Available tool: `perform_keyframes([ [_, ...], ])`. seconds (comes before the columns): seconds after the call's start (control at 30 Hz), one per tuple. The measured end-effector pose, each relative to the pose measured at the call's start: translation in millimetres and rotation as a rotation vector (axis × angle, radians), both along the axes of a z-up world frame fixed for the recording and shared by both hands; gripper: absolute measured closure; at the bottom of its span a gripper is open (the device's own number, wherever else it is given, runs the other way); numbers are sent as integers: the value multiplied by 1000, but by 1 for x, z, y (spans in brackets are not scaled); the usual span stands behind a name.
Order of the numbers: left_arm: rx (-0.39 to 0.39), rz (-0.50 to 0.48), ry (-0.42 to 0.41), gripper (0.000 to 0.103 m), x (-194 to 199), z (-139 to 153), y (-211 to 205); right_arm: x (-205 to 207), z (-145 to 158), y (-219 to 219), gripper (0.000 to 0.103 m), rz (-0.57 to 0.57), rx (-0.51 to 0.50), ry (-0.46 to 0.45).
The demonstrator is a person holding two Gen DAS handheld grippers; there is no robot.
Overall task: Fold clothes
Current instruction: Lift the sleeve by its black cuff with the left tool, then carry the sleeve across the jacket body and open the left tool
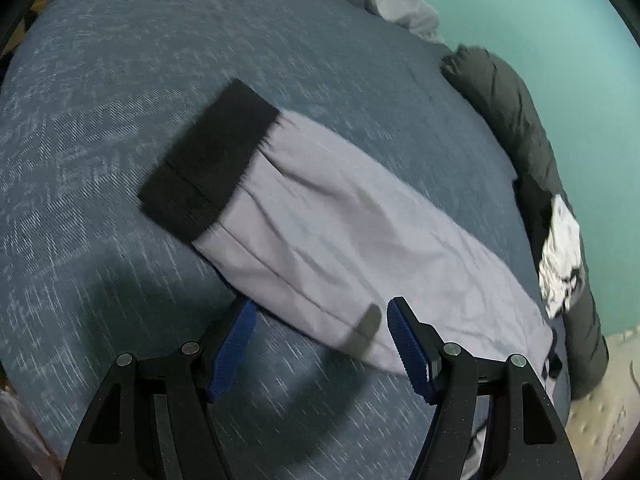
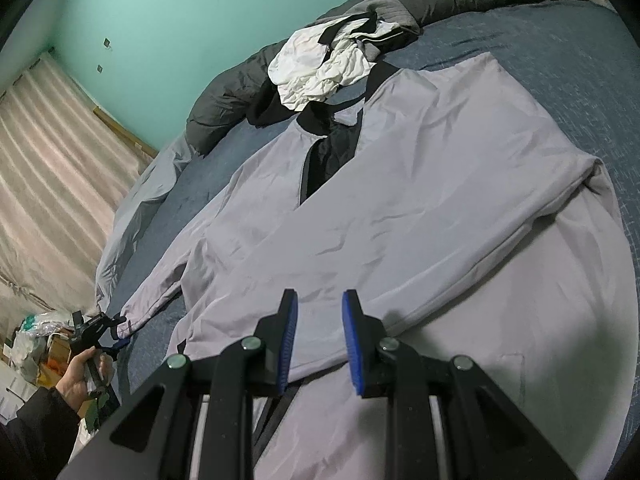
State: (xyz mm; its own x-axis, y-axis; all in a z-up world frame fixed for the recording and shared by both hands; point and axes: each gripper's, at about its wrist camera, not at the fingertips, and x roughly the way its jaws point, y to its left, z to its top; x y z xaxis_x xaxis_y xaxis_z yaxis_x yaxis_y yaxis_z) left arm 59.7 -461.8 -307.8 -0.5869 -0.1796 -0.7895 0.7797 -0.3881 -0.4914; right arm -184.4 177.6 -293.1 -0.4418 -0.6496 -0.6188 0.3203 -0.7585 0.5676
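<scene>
Lavender jacket (image 2: 420, 200) spread flat on the blue bedspread (image 1: 120, 60), one sleeve (image 1: 340, 232) stretched out sideways. Left gripper (image 1: 320, 344) gaping and empty over that sleeve; right gripper (image 2: 319, 336) narrowly parted above the hem, pinching nothing. Likely trouble: catching only the sleeve's top layer, dragging the body askew and creasing the fold.

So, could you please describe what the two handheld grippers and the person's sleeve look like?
Both the left gripper and the right gripper have matte black angular linkage arms with round silver pivot pins and ribbed blue pads on the fingers. The person's hand emerges from a dark sleeve.
</scene>
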Motion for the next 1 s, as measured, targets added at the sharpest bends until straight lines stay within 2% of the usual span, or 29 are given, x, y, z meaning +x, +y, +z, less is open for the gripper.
perform_keyframes([
  [0.23,-56,-14,0,34,-8,3,-20,-2,-3,-3,81,7,12,-5],
  [0.33,-99,-22,-17,56,-14,9,-26,-2,-5,-3,81,8,15,-7],
  [0.4,-113,-37,-13,60,-15,15,-30,-3,-7,-3,81,9,18,-9],
  [0.43,-123,-44,-16,65,-17,19,-31,-3,-8,-3,81,10,19,-10],
  [0.47,-134,-51,-19,76,-19,22,-32,-3,-8,-4,81,10,20,-12],
  [0.67,-203,-109,28,92,-37,60,-36,-3,-11,-6,81,17,25,-15],
  [1.0,-278,-287,141,98,-127,136,8,-4,-17,-5,81,14,21,-31],
])
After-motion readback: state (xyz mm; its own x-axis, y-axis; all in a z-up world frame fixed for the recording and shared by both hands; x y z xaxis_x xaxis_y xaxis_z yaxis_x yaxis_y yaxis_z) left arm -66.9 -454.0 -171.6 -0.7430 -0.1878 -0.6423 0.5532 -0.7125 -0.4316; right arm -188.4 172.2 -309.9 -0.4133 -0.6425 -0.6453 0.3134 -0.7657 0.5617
